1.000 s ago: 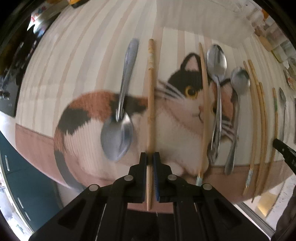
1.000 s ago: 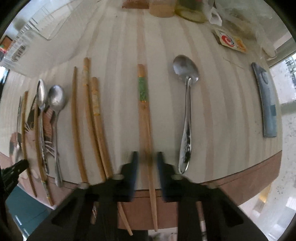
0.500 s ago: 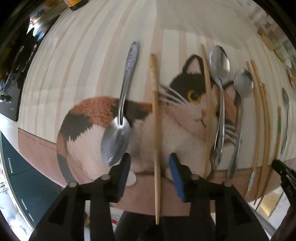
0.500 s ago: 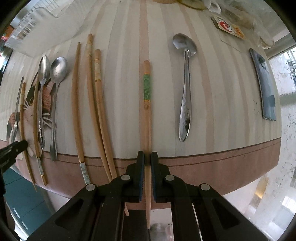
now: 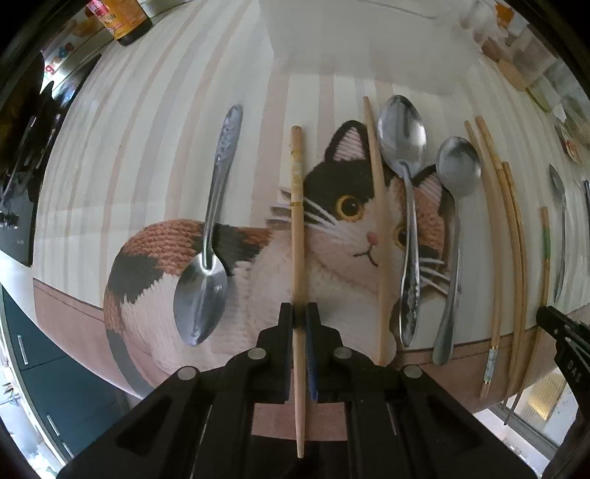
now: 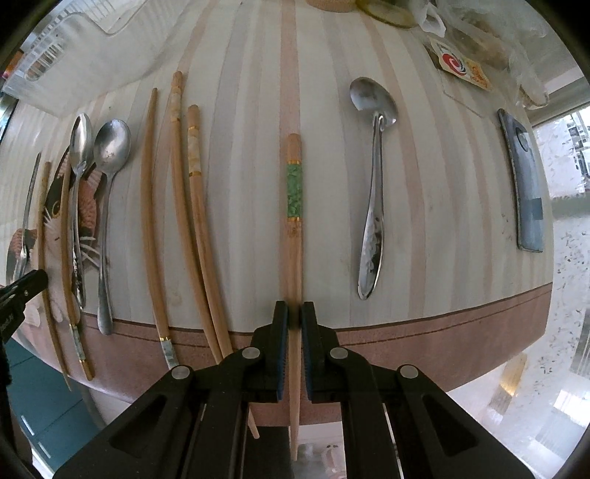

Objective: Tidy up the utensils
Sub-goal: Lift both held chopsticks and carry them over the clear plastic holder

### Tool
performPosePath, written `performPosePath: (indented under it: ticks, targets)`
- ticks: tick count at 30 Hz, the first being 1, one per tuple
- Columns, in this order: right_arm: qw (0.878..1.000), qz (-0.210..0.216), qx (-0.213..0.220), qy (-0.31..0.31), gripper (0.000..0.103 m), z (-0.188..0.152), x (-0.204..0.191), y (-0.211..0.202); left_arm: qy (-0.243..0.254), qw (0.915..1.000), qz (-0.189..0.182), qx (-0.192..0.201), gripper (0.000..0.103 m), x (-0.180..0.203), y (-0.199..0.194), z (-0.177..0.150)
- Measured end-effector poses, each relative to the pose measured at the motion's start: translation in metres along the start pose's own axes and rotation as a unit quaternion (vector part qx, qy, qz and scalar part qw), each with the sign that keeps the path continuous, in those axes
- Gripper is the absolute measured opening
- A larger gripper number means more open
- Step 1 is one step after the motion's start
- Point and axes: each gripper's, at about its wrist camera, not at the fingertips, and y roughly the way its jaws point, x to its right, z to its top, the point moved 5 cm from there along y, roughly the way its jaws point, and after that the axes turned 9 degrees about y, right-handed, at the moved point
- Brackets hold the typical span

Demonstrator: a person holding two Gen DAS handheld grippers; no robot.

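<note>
**Both grippers clamped on a chopstick each**

My left gripper (image 5: 299, 313) is closed tight on the pale-banded chopstick (image 5: 297, 206), which runs straight away from me across the cat-print tablecloth (image 5: 258, 280); its thin tip sticks out near me, past the table edge. Just left of it lies a spoon (image 5: 208, 258), bowl toward me. To its right come a plain chopstick (image 5: 378, 221), then two spoons (image 5: 407, 206) with bowls far.

My right gripper (image 6: 291, 317) is pinched on the green-banded chopstick (image 6: 294, 206), lying along a tan stripe with its thick end far. A lone spoon (image 6: 372, 206) sits apart to its right, and three chopsticks (image 6: 184, 206) lie side by side to its left.

Only the right view gives me the dark flat case (image 6: 525, 184) at the far right and the packets beyond; only the left view shows the cat's face and the bottle (image 5: 123, 22) at the far left corner.

The stretch of each held chopstick between the pads is hidden. I cannot tell whether either stick is off the cloth or resting on it.
</note>
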Motion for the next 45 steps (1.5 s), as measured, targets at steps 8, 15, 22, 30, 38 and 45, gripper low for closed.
performPosePath:
  ticks: [8, 15, 22, 30, 38, 45]
  targets:
    - [0.999, 0.025, 0.018, 0.013, 0.007, -0.015, 0.002, -0.024, 0.013, 0.9990, 0.007, 0.041, 0.004, 0.014, -0.064, -0.025]
    - [0.995, 0.068, 0.069, 0.018, 0.007, 0.000, -0.002, -0.086, -0.009, 0.9924, 0.002, 0.123, 0.004, -0.001, -0.156, -0.040]
    - [0.981, 0.158, 0.115, 0.014, 0.007, 0.042, -0.023, -0.167, -0.020, 0.9788, -0.031, 0.202, 0.004, -0.049, -0.216, 0.052]
    - [0.965, 0.224, 0.134, -0.008, 0.007, 0.148, -0.081, -0.225, -0.013, 0.9747, -0.059, 0.215, 0.004, -0.057, -0.225, 0.164]
    - [0.968, 0.230, 0.102, -0.008, 0.007, 0.244, -0.140, -0.199, -0.047, 0.9836, -0.109, 0.136, 0.004, -0.070, -0.165, 0.256]
    - [0.972, 0.229, 0.051, 0.002, 0.007, 0.279, -0.164, -0.140, -0.073, 0.9854, -0.136, 0.072, 0.004, -0.076, -0.107, 0.292]
